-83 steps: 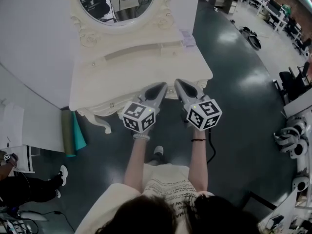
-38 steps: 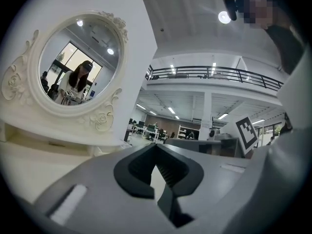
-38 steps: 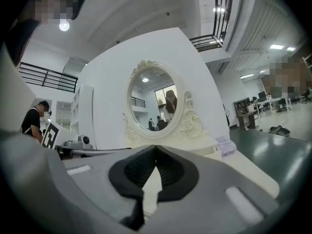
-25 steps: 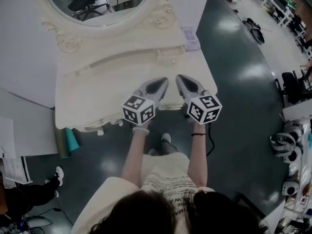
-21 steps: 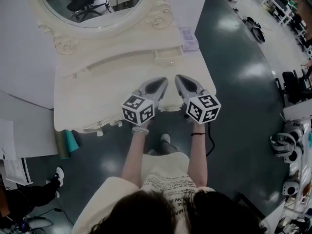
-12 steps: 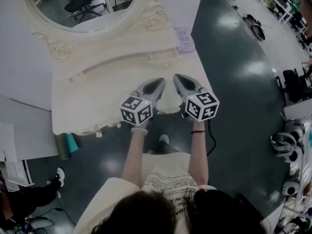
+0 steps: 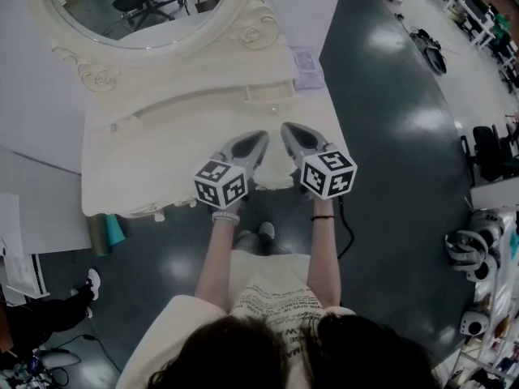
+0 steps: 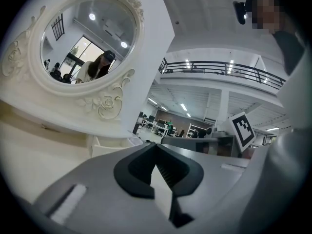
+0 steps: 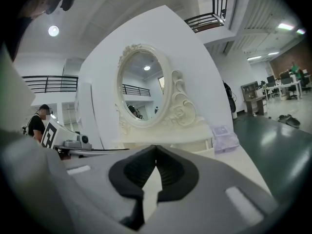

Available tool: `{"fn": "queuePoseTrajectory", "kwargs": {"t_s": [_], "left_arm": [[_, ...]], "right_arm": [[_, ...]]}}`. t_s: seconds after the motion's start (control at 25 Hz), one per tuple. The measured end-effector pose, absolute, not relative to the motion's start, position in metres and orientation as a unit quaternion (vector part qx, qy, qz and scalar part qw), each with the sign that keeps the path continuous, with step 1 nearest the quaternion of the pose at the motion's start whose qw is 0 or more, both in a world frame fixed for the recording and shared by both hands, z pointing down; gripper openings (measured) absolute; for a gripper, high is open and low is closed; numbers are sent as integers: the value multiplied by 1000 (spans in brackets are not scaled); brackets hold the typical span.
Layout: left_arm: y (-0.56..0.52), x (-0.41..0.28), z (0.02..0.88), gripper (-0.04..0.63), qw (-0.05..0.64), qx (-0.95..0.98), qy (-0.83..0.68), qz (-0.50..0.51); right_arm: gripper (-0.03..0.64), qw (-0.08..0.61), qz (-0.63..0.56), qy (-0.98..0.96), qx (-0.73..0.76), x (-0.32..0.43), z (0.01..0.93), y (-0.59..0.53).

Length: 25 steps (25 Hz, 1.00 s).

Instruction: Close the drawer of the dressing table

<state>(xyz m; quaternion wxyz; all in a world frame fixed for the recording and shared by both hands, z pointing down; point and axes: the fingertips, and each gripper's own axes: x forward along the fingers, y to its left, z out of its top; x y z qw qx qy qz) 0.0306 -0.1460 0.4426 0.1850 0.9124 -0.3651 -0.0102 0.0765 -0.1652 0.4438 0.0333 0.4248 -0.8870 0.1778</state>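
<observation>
A cream dressing table (image 7: 146, 160) with an oval mirror (image 7: 138, 6) stands in front of me. A small drawer (image 7: 269, 92) in its raised back shelf sticks out a little; in the left gripper view the drawer (image 8: 109, 143) shows open at the top. My left gripper (image 7: 259, 139) and right gripper (image 7: 285, 129) hover side by side over the table top, just short of the drawer and pointing toward it. Both are shut with nothing between the pads. The left gripper (image 8: 156, 146) and the right gripper (image 9: 156, 148) show jaws meeting at the tips.
A pale purple box (image 7: 306, 58) lies at the table's back right corner, also seen as the box (image 9: 225, 135). A teal and olive roll (image 7: 107, 232) leans under the table's left end. Another person's shoe (image 7: 91, 282) is at lower left. Equipment stands along the right (image 7: 478, 233).
Both grippers have crept a little forward over the table top, still side by side and shut. The drawer stands as before.
</observation>
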Motion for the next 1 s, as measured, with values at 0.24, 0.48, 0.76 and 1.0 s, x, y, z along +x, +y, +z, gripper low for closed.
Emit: {"fn": "queuePoseTrajectory", "kwargs": {"t_s": [0.24, 0.48, 0.76, 1.0], "left_arm": [[-148, 30, 455, -8, 203, 912, -355, -5], [-161, 22, 467, -8, 217, 910, -354, 4], [-182, 18, 485, -8, 238, 908, -345, 17], [-196, 19, 500, -8, 257, 905, -339, 24]], "right_arm": [[3, 40, 200, -880, 430, 78, 457, -174], [3, 49, 213, -872, 438, 74, 467, -191], [3, 73, 243, -863, 436, 65, 491, -211], [3, 87, 262, -855, 438, 64, 506, -226]]}}
